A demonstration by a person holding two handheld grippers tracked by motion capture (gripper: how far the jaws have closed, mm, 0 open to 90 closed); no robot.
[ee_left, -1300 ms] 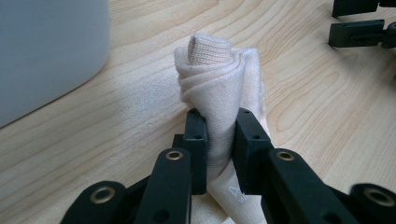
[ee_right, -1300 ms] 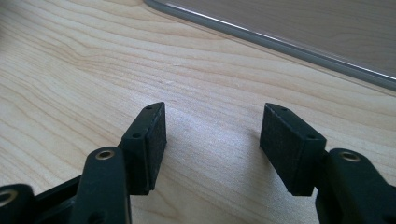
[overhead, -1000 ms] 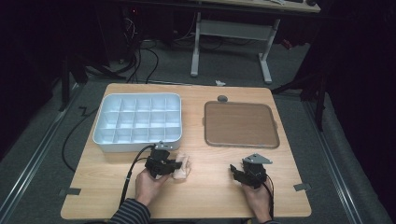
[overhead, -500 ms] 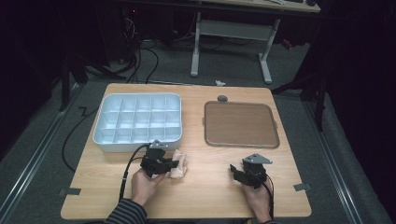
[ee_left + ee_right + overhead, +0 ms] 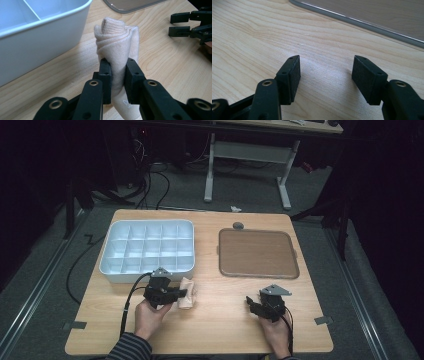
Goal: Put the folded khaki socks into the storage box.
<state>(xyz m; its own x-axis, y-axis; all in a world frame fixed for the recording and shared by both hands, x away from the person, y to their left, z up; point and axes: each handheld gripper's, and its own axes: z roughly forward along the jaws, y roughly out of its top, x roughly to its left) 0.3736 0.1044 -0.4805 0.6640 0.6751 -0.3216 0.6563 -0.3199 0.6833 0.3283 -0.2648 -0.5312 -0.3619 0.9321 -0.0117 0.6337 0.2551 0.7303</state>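
Note:
A rolled cream knitted cloth (image 5: 117, 47) is pinched near its lower end by my left gripper (image 5: 118, 80), whose jaws are shut on it. In the high view the cloth (image 5: 188, 293) sits just in front of the white compartment tray (image 5: 114, 270), with the left gripper (image 5: 181, 294) on its left side. My right gripper (image 5: 248, 302) rests low over the table at the front right, open, with nothing between its pads (image 5: 291, 75); the same gripper (image 5: 180, 25) appears at the far right of the left gripper view.
The white tray (image 5: 45, 37) with several compartments stands close to the left of the cloth. A brown flat mat (image 5: 257, 253) with a grey rim lies at the back right. A small grey round object (image 5: 238, 225) sits behind it. Bare wood lies between the grippers.
The left gripper with the cloth has shifted slightly and lifted a little off the table. The right gripper has stayed where it was.

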